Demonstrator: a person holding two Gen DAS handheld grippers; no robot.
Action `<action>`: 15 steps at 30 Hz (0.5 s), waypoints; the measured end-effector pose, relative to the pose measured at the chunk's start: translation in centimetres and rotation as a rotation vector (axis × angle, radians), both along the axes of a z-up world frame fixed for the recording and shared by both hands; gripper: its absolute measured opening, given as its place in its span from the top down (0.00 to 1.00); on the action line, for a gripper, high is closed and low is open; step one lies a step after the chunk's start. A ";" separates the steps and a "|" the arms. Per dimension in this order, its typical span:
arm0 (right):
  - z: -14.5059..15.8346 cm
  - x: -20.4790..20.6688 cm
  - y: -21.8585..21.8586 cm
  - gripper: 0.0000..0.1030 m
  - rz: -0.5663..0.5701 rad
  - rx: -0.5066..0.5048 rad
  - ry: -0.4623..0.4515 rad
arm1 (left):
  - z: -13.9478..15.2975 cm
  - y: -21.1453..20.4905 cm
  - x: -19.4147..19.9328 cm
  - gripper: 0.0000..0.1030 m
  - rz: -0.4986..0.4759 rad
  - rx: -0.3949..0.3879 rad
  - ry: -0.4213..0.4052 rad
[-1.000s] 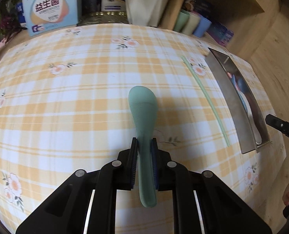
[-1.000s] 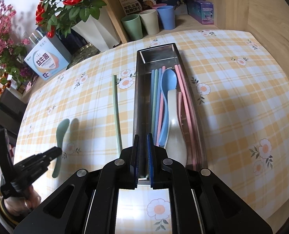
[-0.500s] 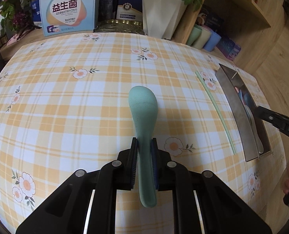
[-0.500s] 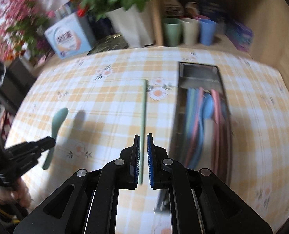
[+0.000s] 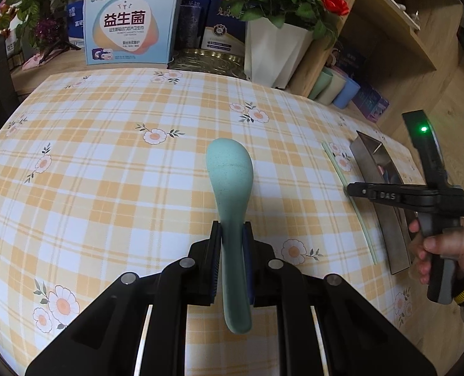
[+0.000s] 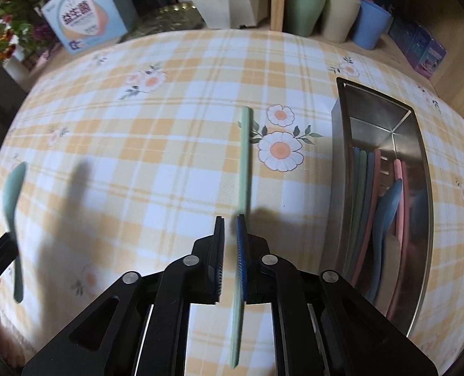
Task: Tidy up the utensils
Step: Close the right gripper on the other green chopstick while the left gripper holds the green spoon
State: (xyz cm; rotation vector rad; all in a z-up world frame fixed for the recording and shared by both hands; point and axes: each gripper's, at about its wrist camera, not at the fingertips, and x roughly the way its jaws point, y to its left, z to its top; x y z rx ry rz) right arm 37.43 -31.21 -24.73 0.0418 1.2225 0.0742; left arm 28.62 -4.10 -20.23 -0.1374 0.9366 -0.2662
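The left hand-held gripper [image 5: 232,235] pinches a pale green spoon [image 5: 230,188] by the neck of its handle, both pads pressed against it. The bowl of the spoon points away beyond the fingertips and the handle end runs back between the black arms; the spoon hangs clear above the checked cloth of the worktop [image 5: 106,172]. Ahead of this hand-held gripper, at the back edge of the worktop, stand a pale blue printed box [image 5: 128,28] and a white pot of red roses [image 5: 276,50].

To its right a pale green chopstick [image 5: 354,200] lies on the cloth, with a steel tray [image 5: 388,228] just beyond it. The right hand-held gripper [image 5: 349,191] reaches in from the right over the chopstick, gripped by a hand [image 5: 442,247] in a striped cuff.

In the right wrist view, the right hand-held gripper [image 6: 230,244] has just been opening its jaws and they stand slightly spread. The chopstick [image 6: 243,169] runs lengthwise beneath the gap, close along the right pad; whether that pad touches it is hard to tell, and the left pad is clear of it. Just to the right of the fingers the steel tray [image 6: 338,188] holds green, blue and pink chopsticks [image 6: 362,194] and a blue spoon [image 6: 388,206]. Beyond the tray, green, beige and blue cups [image 6: 338,12] stand in a row on the shelf
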 end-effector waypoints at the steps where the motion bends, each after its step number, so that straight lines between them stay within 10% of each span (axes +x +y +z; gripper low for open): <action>1: 0.0 0.1 0.1 0.64 0.000 -0.005 -0.003 | 0.0 0.1 0.0 0.87 0.002 -0.004 0.000; 9: -0.8 0.6 0.3 0.60 -0.016 -0.058 0.016 | -0.3 0.6 0.1 0.87 0.009 -0.024 0.006; 15: -0.8 0.3 1.1 0.85 0.005 -0.032 0.017 | -0.5 0.7 0.2 0.87 0.010 -0.033 0.015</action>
